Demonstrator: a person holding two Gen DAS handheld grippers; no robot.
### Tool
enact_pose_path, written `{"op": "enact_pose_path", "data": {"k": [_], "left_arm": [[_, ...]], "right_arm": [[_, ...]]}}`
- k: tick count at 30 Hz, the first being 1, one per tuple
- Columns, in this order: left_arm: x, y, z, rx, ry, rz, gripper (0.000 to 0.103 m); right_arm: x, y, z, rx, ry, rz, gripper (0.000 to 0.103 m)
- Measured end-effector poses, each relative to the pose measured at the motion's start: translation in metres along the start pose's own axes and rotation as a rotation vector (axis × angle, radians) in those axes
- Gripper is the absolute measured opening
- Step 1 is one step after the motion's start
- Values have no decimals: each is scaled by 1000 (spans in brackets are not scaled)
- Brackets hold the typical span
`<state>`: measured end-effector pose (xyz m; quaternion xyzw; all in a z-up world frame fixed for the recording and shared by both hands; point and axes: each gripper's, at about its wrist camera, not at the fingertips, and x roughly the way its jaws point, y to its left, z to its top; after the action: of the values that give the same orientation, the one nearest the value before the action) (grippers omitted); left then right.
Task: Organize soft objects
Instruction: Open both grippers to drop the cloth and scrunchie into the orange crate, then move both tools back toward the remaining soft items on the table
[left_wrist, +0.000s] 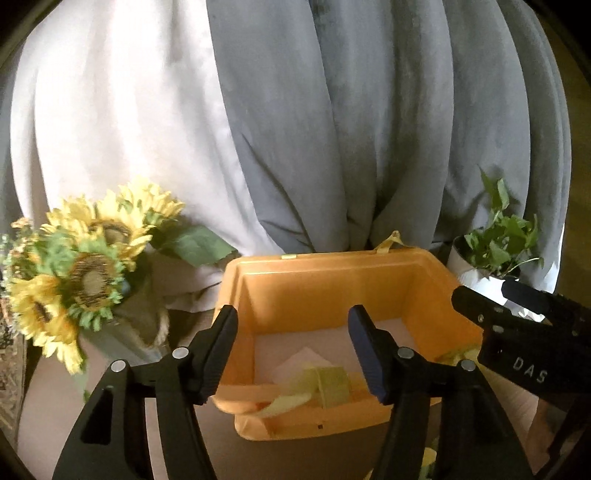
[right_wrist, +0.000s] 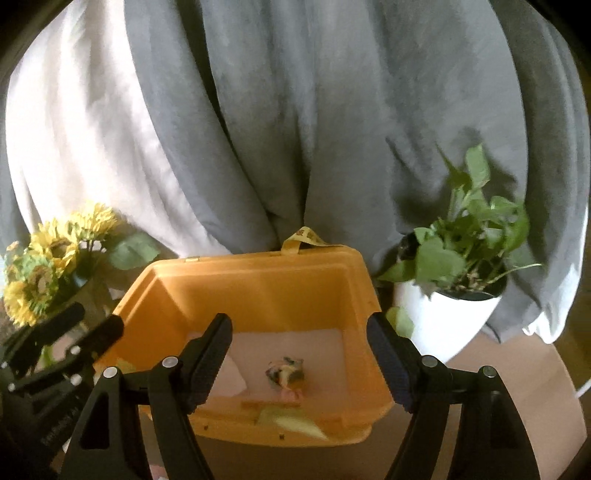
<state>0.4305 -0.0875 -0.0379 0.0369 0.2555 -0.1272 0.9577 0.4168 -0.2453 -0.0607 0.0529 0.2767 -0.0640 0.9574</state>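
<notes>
An orange fabric bin (left_wrist: 332, 288) stands on the table in front of both grippers; it also shows in the right wrist view (right_wrist: 258, 291). Inside lie a pale yellow-green soft piece (left_wrist: 325, 384) and a white folded piece (left_wrist: 299, 360). The right wrist view shows a small multicoloured soft object (right_wrist: 286, 373) on the bin floor and a yellow-green piece (right_wrist: 288, 417) near the front wall. My left gripper (left_wrist: 293, 350) is open and empty above the bin's near side. My right gripper (right_wrist: 299, 362) is open and empty over the bin; it shows at the right of the left view (left_wrist: 517, 317).
A bunch of artificial sunflowers (left_wrist: 81, 266) stands left of the bin (right_wrist: 40, 273). A potted green plant in a white pot (right_wrist: 447, 314) stands right of it (left_wrist: 491, 251). Grey and white curtains (left_wrist: 332, 129) hang close behind. The tabletop (right_wrist: 517, 387) is light brown.
</notes>
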Motion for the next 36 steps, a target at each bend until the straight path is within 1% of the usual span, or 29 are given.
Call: {"op": "enact_pose_path", "data": {"k": [8, 16, 27, 36], "left_arm": [[-42, -5, -6, -5, -28, 28, 65], [-74, -13, -15, -1, -30, 36, 68], [-106, -23, -41, -26, 10, 25, 69], [-125, -34, -64, -14, 29, 41, 69]], "right_arm": [[-41, -6, -8, 9, -32, -3, 76], [-73, -12, -21, 18, -45, -9, 76], [-105, -14, -41, 15, -31, -6, 76], [-123, -19, -64, 3, 3, 9, 76]]}}
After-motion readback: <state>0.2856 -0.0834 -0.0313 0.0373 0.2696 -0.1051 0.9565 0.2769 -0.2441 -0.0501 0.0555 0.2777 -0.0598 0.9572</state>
